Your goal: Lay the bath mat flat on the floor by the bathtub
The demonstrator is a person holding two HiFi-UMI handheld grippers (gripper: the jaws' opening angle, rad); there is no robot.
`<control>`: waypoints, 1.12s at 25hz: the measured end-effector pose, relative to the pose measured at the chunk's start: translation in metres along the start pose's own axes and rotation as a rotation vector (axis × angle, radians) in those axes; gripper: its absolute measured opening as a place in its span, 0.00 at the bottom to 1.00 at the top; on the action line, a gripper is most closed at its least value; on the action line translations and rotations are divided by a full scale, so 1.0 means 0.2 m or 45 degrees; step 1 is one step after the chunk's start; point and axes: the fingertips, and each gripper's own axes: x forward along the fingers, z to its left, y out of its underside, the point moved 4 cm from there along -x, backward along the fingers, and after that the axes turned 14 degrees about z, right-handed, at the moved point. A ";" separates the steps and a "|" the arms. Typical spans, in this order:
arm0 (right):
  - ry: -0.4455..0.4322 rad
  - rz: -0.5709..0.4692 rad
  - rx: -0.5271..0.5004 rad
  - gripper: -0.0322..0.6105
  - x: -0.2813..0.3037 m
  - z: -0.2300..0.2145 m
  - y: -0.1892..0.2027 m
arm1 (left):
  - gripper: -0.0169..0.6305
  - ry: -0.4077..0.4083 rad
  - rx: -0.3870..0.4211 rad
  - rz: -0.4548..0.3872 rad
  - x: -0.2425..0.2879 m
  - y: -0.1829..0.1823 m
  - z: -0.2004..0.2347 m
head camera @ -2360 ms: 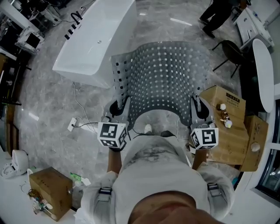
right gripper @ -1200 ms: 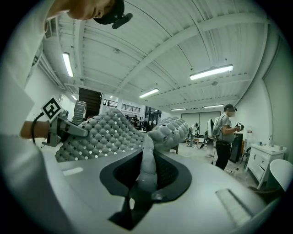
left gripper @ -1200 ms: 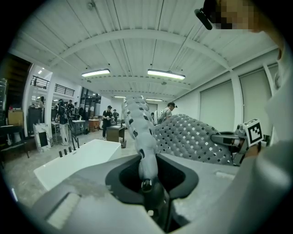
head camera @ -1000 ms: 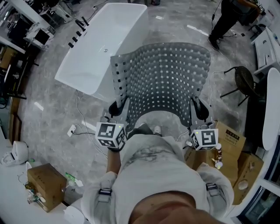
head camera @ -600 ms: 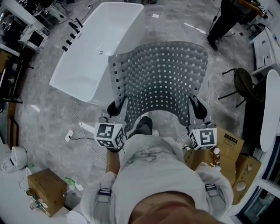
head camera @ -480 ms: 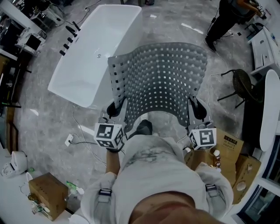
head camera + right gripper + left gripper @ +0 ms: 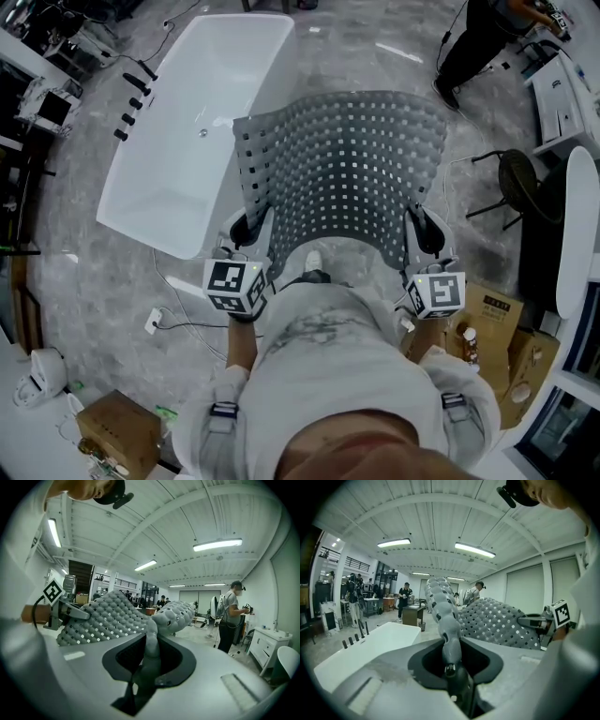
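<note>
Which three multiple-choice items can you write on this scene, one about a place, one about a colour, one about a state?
1. In the head view, the tub lies where from the mat?
A. right
B. left
C. below

2. The mat's colour?
A. red
B. yellow
C. grey

3. The mat is:
A. held in the air
B. flat on the floor
C. inside the tub

Key:
1 B, the tub fills the upper left.
2 C, it is grey with square holes.
3 A, the left gripper and right gripper clamp its near edge.

Grey marble floor (image 7: 94, 281) — strip lights (image 7: 474, 549) on white ceiling (image 7: 440, 517).
</note>
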 end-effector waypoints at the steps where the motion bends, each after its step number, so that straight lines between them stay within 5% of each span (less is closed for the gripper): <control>1: 0.006 0.005 -0.003 0.15 0.04 0.00 -0.02 | 0.15 0.009 0.001 0.002 0.03 -0.02 0.03; 13: 0.004 0.050 -0.053 0.15 0.40 -0.19 -0.12 | 0.15 0.017 -0.041 0.029 0.34 -0.14 0.18; 23: -0.180 0.041 -0.133 0.15 0.80 -0.56 -0.24 | 0.15 -0.148 -0.115 0.033 0.65 -0.34 0.16; 24: -0.088 0.041 -0.098 0.15 0.71 -0.48 -0.25 | 0.15 -0.071 -0.060 0.031 0.62 -0.36 0.20; 27: 0.487 0.044 0.123 0.15 0.13 -0.04 -0.24 | 0.15 0.434 0.296 0.019 0.52 -0.54 0.25; 28: 0.581 0.046 0.156 0.15 -0.02 0.06 -0.28 | 0.15 0.523 0.354 0.016 0.45 -0.59 0.23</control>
